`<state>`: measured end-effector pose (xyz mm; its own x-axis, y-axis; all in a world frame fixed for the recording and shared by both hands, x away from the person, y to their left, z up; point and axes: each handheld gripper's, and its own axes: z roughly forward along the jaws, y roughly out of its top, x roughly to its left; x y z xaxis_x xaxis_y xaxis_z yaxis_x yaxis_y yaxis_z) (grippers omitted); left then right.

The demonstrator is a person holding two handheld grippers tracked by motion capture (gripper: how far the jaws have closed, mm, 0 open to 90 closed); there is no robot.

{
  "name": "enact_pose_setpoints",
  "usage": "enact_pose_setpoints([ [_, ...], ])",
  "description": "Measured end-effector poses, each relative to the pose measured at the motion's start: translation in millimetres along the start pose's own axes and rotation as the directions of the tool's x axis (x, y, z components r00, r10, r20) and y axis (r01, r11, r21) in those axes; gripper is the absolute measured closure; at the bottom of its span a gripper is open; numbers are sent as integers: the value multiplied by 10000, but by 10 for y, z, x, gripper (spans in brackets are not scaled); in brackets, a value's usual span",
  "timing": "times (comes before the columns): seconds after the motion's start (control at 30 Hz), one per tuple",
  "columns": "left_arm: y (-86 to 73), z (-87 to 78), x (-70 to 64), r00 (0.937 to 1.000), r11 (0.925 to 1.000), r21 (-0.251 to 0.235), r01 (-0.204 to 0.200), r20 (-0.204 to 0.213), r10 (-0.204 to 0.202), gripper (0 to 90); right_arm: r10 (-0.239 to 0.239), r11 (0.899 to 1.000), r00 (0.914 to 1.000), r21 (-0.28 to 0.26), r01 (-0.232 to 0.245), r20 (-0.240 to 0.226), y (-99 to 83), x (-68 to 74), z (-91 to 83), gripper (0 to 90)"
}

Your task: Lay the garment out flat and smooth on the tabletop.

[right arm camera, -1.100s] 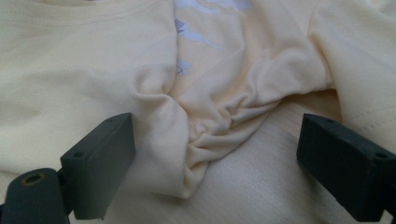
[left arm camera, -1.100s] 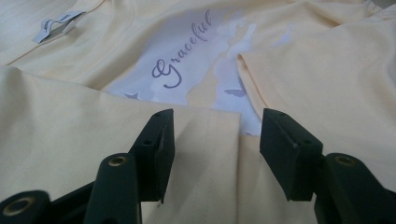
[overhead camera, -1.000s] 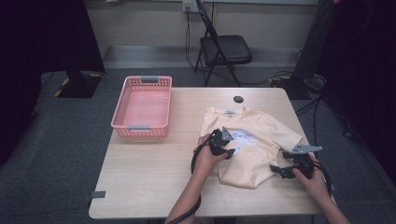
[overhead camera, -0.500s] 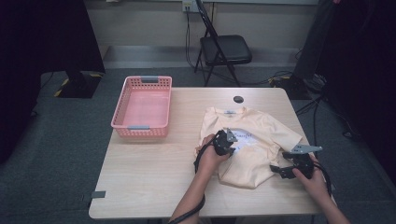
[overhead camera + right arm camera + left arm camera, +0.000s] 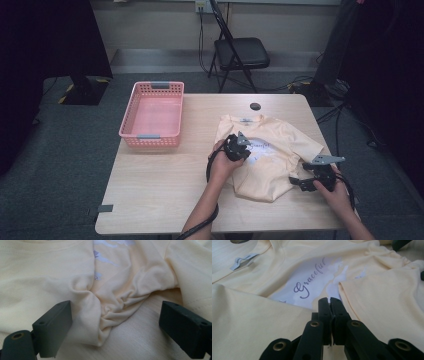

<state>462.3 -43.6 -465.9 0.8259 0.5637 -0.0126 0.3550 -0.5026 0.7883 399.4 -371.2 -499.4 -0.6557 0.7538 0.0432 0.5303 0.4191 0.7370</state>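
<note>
Pale yellow T-shirt lying rumpled on table, right half. Left hand-held gripper pressed together over print, right hand-held gripper spread wide around bunched hem.

Setting: lab or studio recording room.
Floor: grey carpet.
Furniture: plain wooden table; folding chair by wall.
Fittings: wall socket, trailing cables, dark curtains.

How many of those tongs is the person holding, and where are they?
2. The left tongs sit over the middle of the yellow T-shirt, jaws closed at its printed patch. The right tongs lie at the shirt's lower right edge, jaws wide open around a bunched fold.
</note>
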Motion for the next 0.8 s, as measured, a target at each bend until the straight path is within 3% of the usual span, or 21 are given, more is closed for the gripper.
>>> enact_pose_setpoints([
  [0.47, 92, -355, 183, 9967, 9924, -1034, 672, -373, -714, 885, -1, 10000, 10000, -1, 1, 0, 0, 0, 0, 105],
  [0.8, 62, -545, 326, 9929, 9884, -1253, 862, -713, -956, 885, -1, 10000, 10000, -1, 1, -1, 0, 0, 0, 105],
])
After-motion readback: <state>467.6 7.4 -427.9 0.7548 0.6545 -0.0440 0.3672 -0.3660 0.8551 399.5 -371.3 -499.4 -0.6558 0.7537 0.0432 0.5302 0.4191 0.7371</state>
